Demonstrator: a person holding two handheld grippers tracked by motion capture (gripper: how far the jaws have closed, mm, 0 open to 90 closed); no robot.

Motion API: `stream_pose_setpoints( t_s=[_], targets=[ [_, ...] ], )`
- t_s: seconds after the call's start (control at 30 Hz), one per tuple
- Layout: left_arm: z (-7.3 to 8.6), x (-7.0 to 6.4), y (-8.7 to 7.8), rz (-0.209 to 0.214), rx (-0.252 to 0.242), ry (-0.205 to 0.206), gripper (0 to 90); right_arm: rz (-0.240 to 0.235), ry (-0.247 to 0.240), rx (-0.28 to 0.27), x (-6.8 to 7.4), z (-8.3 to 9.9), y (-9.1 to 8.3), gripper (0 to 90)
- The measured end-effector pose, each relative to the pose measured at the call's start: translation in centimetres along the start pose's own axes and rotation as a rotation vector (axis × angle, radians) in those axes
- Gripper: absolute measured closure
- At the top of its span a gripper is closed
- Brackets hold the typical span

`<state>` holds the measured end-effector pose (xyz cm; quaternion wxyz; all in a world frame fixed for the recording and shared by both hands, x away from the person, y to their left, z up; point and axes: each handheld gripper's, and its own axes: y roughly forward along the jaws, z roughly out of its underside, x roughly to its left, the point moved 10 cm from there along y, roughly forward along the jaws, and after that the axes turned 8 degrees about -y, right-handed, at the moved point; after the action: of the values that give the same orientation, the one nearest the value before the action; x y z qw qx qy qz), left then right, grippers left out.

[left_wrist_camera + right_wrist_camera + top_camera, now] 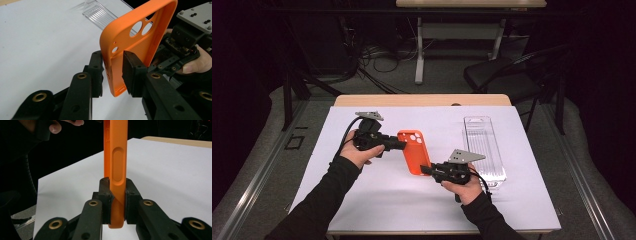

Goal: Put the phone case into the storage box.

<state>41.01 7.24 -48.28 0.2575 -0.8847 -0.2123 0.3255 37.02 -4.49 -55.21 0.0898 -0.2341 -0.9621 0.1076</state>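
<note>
No writing reads on the orange phone case, held above the white table. Right gripper clamps its near end at 6 o'clock (edge squeezed between both pads); left gripper pinches its side at 10 o'clock. A clear plastic tray lies at 3 o'clock

left tongs: held in left hand, pointed to the right, jaws clamped on orange case | right tongs: held in right hand, pointed to the left, jaws pressed on both faces of the case | forearms: in dark sleeves, came in from below
</note>
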Motion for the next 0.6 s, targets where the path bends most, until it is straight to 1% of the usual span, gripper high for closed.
stream_pose_setpoints(
  t_s=[0.23, 0.43, 0.53, 0.6],
  targets=[
    [0.07, 0.19, -0.01, 0.008, 0.009, -0.021, 73.8, -0.001, -0.002, 0.002, 0.03, 0.05, 0.05, 80.3],
    [0.21, 0.32, 0.0, 0.006, 0.018, -0.032, 74.1, -0.003, -0.006, 0.004, 0.09, 0.09, 0.1, 80.3],
    [0.21, 0.36, 0.05, 0.02, 0.017, -0.042, 74.1, -0.003, -0.009, 0.006, 0.1, 0.13, 0.12, 80.3],
    [0.22, 0.45, 0.09, 0.019, 0.019, -0.046, 74.1, -0.003, -0.01, 0.007, 0.09, 0.14, 0.12, 80.3]
  ],
)
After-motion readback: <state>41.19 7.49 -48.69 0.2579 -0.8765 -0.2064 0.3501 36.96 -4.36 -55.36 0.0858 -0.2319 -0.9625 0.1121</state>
